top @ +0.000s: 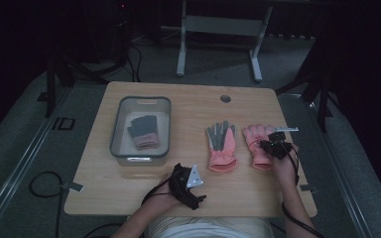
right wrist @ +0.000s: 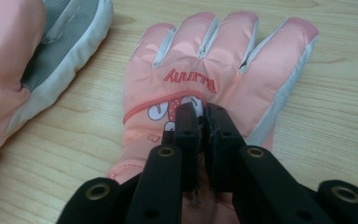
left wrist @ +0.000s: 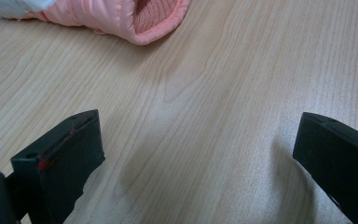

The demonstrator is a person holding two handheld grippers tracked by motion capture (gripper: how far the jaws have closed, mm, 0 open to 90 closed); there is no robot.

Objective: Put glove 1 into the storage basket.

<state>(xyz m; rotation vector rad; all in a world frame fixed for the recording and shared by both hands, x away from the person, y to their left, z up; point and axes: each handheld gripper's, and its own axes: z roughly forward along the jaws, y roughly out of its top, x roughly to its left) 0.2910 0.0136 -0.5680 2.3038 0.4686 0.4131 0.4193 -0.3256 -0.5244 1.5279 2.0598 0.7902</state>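
Observation:
Two pink gloves lie side by side on the wooden table (top: 188, 124). The middle glove (top: 222, 146) shows its grey palm (right wrist: 51, 51); its cuff (left wrist: 135, 18) is at the top of the left gripper view. The right glove (top: 256, 148) lies back up, with a cartoon print and red lettering (right wrist: 214, 60). My right gripper (top: 274, 144) points down onto it, its jaws (right wrist: 201, 109) nearly together and pinching the fabric of the glove's back. My left gripper (top: 178, 171) rests low over bare wood near the front edge, jaws (left wrist: 198, 154) wide apart with nothing between them.
A grey plastic bin (top: 116, 134) stands at the table's left with a grey and pink glove (top: 144, 131) inside. A round cable hole (top: 225, 98) sits near the far edge. Beyond the table stands a white desk frame (top: 218, 39) on grey carpet.

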